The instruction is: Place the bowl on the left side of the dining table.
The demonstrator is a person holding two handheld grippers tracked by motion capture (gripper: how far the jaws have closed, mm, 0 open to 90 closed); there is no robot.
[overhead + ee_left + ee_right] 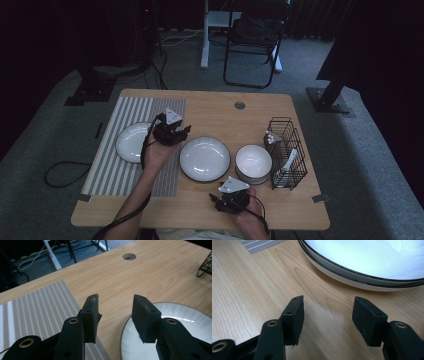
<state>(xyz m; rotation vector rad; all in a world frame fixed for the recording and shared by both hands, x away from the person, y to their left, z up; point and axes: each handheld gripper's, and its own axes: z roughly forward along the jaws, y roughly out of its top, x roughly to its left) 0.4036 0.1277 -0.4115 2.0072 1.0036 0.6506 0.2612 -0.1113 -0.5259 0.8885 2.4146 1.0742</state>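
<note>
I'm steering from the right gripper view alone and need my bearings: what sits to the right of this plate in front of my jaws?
Observer: A stack of white bowls, then a black wire rack at the table's right edge.
Operator: Anything in that rack?
Observer: A white spoon leans inside it.
Operator: Where is the left gripper?
Observer: The left gripper is open with nothing between its jaws, above the gap between the striped placemat and the centre plate.
Operator: Is the placemat bare?
Observer: No, a second plate lies on it.
</note>
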